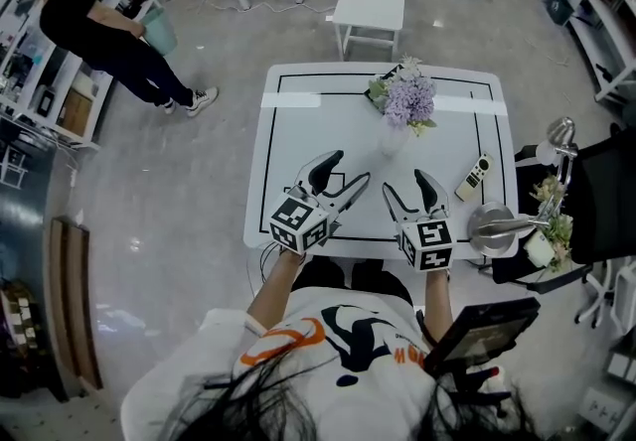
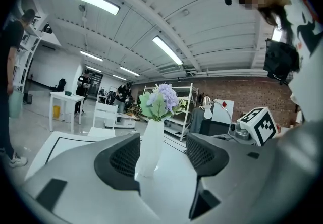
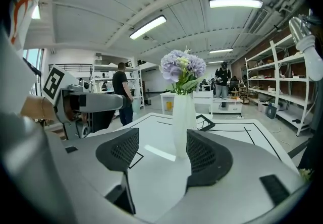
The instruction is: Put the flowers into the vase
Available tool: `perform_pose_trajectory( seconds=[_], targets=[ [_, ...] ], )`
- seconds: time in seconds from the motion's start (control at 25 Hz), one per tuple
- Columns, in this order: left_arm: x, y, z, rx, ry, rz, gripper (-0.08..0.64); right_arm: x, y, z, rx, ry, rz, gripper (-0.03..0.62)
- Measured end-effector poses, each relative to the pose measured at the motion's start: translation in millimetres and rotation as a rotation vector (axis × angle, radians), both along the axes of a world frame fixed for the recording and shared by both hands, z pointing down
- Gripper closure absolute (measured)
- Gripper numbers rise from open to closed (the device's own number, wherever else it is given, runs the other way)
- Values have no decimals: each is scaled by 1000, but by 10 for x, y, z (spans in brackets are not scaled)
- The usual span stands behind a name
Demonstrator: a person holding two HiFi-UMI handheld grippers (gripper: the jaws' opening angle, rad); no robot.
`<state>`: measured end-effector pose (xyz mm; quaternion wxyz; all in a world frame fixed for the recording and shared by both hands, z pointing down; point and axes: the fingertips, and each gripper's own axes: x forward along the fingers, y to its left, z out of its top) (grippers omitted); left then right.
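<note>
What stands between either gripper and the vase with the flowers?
Nothing visible. Only bare table lies between the left gripper, the right gripper and the vase, where the flowers already stand. Both grippers are open and empty. The remote lies off to the right, out of the way.

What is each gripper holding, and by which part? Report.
Nothing. Both the left gripper and right gripper are open and empty; the vase stands apart.
</note>
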<state>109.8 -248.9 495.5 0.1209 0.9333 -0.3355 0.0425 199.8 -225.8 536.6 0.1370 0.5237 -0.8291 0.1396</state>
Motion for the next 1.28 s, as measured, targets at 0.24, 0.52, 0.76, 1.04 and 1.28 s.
perform_pose_trajectory(
  seconds=[0.24,0.52,0.76,1.04,1.28],
  targets=[
    [-212,62,-194,60,11,30,310,-344,152,-121,21,-19,6,288],
    [-614,416,-311,81,24,149,310,-876,423,-203,43,-22,87,289],
    [-1053,807,-230,85,3,239,310,-1365,837,-206,49,-12,165,289],
    [-1318,1178,-177,58,53,284,380,-1584,1333,-214,56,13,244,412],
    [-1392,1416,-211,49,96,255,482,-1537,1596,-298,77,-13,272,524]
  ],
)
